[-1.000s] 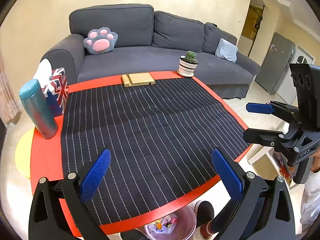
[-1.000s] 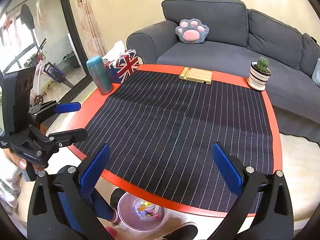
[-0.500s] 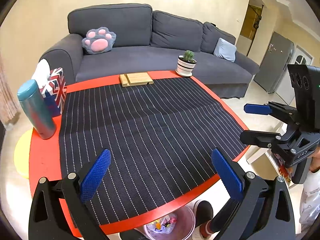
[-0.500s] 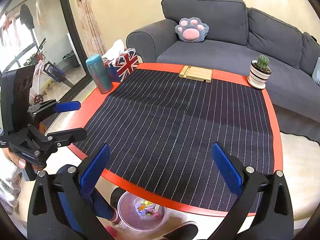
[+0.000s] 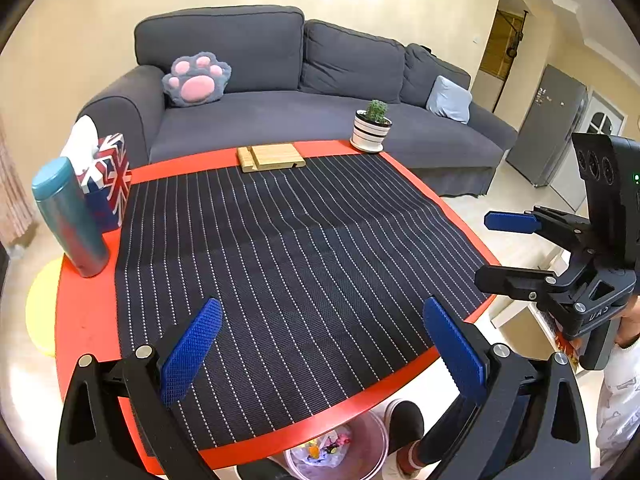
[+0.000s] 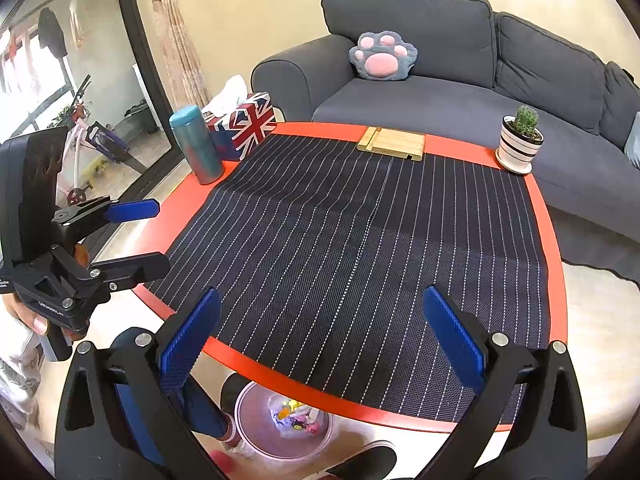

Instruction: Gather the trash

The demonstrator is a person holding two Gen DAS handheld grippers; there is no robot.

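Both grippers hovered with fingers spread wide and empty: the left gripper (image 5: 320, 356) and right gripper (image 6: 324, 354) over the striped mat (image 5: 288, 264). The trash bin (image 6: 280, 420), holding wrappers, sat below the fingertips under the table edge. Collection looked finished; no trash remained ahead of the fingers.

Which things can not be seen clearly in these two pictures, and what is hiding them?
- Trash bin: table edge and left claw cut it off in the left wrist view.
- Trash inside: too small to identify, either view.
- Person: only shoes and a sleeve show.
- Floor under the table: hidden by the tabletop.
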